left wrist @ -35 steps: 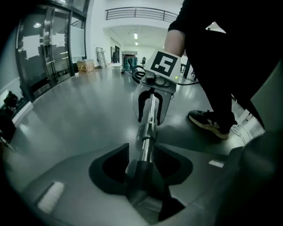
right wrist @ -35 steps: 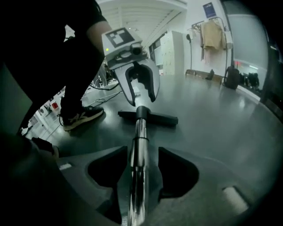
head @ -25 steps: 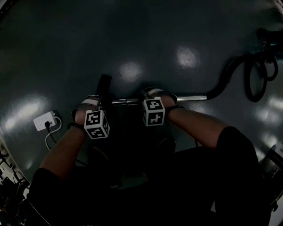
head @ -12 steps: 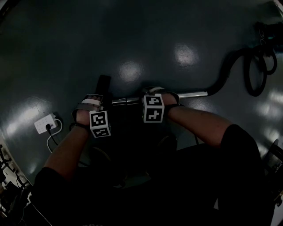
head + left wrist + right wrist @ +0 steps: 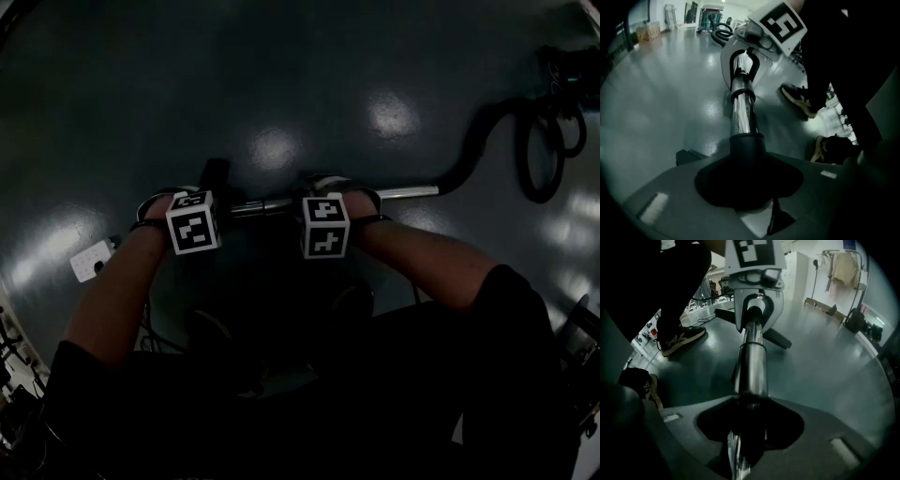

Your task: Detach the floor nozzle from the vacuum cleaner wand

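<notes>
The chrome wand (image 5: 403, 196) lies across the dark floor. Its left end joins the black floor nozzle (image 5: 217, 173). My left gripper (image 5: 214, 200) straddles the nozzle's black neck collar (image 5: 747, 145). Its jaws have just been closing, and the collar fills the gap between them. From the right gripper view, the left gripper (image 5: 757, 310) wraps the tube just before the nozzle (image 5: 778, 338). My right gripper (image 5: 323, 195) is shut on the wand (image 5: 752, 366) a short way to the right. The left gripper view shows the right gripper (image 5: 745, 61) clamped round the wand (image 5: 743, 112).
A black hose (image 5: 478, 141) runs from the wand's right end to coils (image 5: 548, 150) at the far right. A white power strip (image 5: 91, 261) with its cable lies on the floor at left. The person's shoes (image 5: 799, 98) stand close behind the wand.
The left gripper has tilted and moved up the picture onto the wand's nozzle end, its marker cube turning more face-up. The right gripper has stayed on the wand, barely shifting.
</notes>
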### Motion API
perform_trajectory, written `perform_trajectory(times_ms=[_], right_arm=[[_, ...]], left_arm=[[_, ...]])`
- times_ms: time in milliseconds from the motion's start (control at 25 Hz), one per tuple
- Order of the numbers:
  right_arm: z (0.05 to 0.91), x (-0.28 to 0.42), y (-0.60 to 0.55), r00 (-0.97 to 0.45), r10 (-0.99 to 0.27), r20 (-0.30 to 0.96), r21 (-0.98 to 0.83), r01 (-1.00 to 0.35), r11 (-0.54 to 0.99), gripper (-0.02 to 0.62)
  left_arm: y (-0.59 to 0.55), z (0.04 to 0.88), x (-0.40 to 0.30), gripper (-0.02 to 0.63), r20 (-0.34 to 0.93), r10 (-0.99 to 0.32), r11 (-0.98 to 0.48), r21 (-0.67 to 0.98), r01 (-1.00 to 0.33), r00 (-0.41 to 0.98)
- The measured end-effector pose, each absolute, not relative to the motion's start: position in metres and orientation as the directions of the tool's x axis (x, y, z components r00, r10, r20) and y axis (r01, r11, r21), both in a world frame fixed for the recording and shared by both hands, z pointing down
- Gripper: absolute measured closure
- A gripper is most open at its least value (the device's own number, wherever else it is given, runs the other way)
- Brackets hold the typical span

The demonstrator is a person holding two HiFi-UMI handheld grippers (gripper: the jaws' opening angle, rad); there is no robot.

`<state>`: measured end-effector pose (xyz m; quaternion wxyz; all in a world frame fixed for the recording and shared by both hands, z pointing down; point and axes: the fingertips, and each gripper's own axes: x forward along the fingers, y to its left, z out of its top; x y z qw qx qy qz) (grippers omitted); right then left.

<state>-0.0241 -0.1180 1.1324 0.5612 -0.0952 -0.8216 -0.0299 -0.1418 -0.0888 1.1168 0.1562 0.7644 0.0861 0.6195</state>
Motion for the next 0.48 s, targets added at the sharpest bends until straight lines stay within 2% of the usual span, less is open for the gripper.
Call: perform_trajectory(times_ms=[160,240,320,480], right_arm=[[1.127,-0.028,-0.119,-0.354,0.087,0.931,-0.006,0.223,0.975,0.443],[1.125,-0.029,-0.121,-0.354,0.077,0.932,0.005,0.225,0.974,0.445],[1.125,-0.029,-0.122,-0.359,0.085,0.929,-0.010,0.207,0.978,0.445],[1.123,-0.028,-0.124,-0.390,0.119,0.913,-0.048,0.187,0.981,0.448]], left_arm=[[-0.069,1.097,-0.145,0.440,0.772,0.585,-0.775,0.623,-0.111,0.250],[-0.064,1.091,-0.140,0.439,0.740,0.626,-0.740,0.663,-0.112,0.247],[-0.074,1.096,-0.136,0.442,0.810,0.543,-0.815,0.572,-0.095,0.224],[-0.090,1.105,-0.143,0.453,0.952,0.282,-0.950,0.295,-0.106,0.121]])
